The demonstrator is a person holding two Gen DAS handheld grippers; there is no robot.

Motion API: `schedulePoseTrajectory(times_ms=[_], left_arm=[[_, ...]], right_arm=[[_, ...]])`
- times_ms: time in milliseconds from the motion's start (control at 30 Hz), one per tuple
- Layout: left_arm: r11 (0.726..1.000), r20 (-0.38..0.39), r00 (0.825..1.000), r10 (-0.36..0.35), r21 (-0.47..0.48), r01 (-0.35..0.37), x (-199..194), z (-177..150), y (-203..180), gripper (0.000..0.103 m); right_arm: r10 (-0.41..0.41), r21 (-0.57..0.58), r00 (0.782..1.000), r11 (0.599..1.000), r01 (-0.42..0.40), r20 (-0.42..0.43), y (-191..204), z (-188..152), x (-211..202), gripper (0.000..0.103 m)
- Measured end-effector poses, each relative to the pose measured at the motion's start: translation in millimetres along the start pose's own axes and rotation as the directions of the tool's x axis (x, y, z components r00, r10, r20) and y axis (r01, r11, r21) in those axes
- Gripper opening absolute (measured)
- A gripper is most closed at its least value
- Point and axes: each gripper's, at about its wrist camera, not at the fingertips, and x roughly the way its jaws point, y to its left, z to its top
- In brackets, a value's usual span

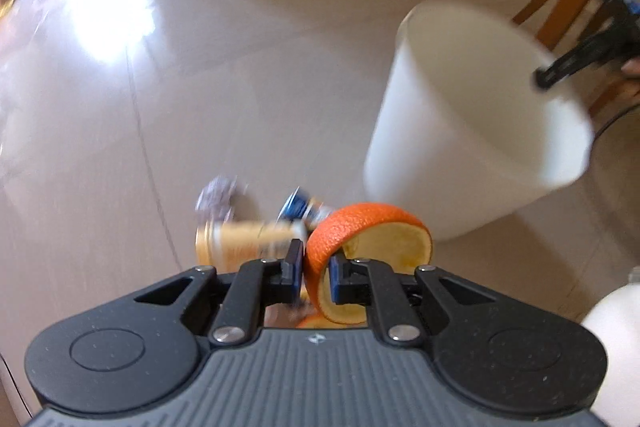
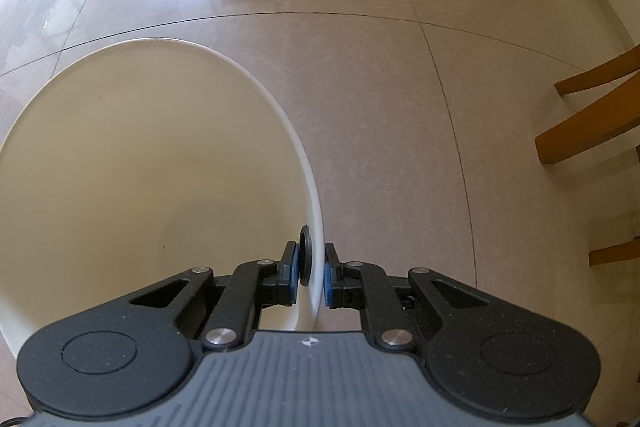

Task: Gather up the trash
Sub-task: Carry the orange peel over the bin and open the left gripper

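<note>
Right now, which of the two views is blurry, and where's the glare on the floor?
Left wrist view: motion-smeared, the white bucket and cans streaked, only the orange peel crisp; window glare upper left on the floor. Right wrist view: sharp throughout, glare top centre, fisheye bending the tile lines.

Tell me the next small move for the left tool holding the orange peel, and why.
Probably carry the orange peel sideways over the white bin, then let go. The left tool already pinches it above the floor, the right tool clamps the bin's rim, and the bin looks empty.
</note>
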Motion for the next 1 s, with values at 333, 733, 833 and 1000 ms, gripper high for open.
schedulePoseTrajectory(times_ms=[333, 733, 833, 1000], left_arm=[[0.991, 0.123, 0.984, -0.126, 0.056, 0.12, -18, 92, -73, 0.011], [0.983, -0.008, 0.983, -0.185, 0.017, 0.185, 48, 89, -112, 0.019], [0.983, -0.014, 0.983, -0.181, 0.013, 0.182, 52, 86, -112, 0.025], [0.987, 0.027, 0.987, -0.161, -0.016, 0.161, 46, 90, -104, 0.057]], right_arm=[[0.021, 0.006, 1.0, 1.0, -0.021, -0.003, -5, 2, 1, 0.014], [0.033, 0.008, 0.999, 0.999, -0.033, 0.004, -8, -1, 3, 0.014], [0.035, 0.006, 0.999, 0.999, -0.035, 0.006, -9, -2, 3, 0.013], [0.034, 0.005, 0.999, 0.999, -0.034, 0.005, -9, -2, 2, 0.013]])
